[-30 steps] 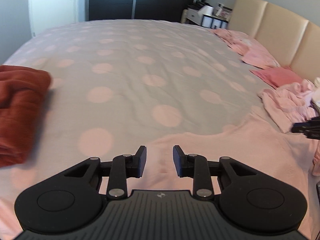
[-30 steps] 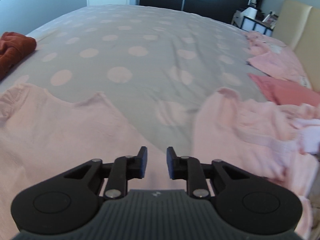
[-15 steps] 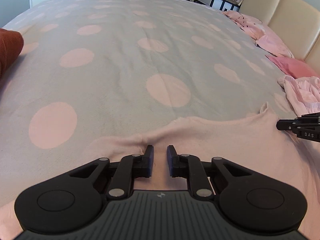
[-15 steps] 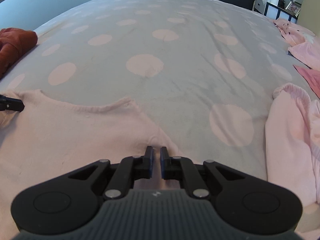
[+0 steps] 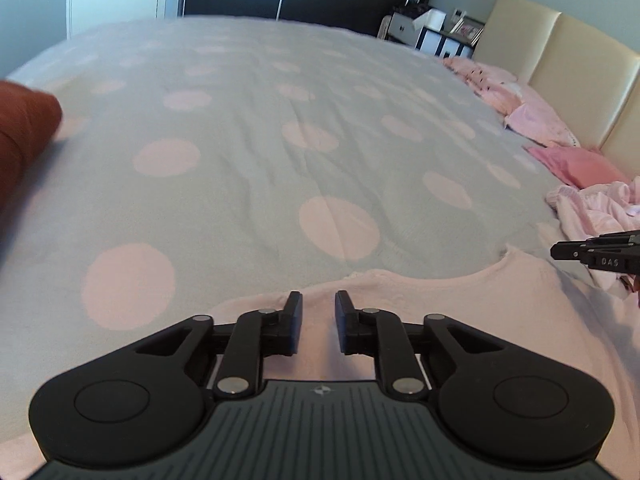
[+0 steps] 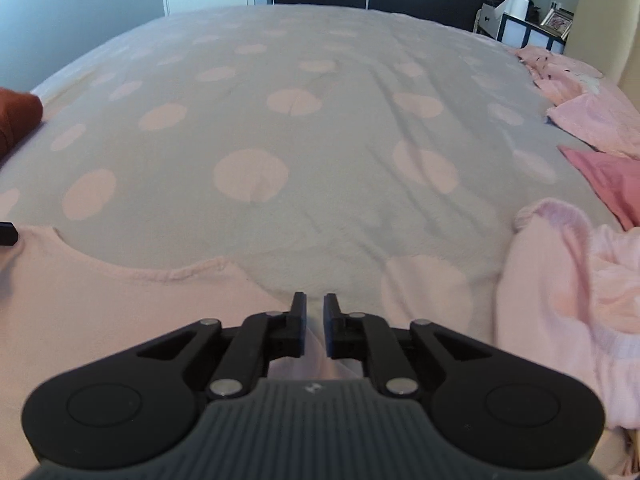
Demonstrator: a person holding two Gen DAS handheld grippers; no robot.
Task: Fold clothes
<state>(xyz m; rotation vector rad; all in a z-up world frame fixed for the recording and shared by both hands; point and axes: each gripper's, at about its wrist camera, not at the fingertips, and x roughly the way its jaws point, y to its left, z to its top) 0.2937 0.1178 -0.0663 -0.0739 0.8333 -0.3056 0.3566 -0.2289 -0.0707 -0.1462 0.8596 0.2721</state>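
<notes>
A pale pink garment (image 5: 460, 312) is spread flat on a grey, pink-dotted bedspread (image 5: 280, 140). The left gripper (image 5: 318, 322) and right gripper (image 6: 315, 326) are set at its far edge, jaws slightly parted and opening, with pink fabric seen between them.

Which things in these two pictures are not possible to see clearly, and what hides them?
- Pink garment: near part hidden under both gripper bodies.
- Right gripper: whether its opening jaws pinch cloth is unclear.
- Left gripper: jaws opening; cloth contact unclear.
- Red cloth: cut by left edge, both views.
- Nightstand items: too small.
</notes>
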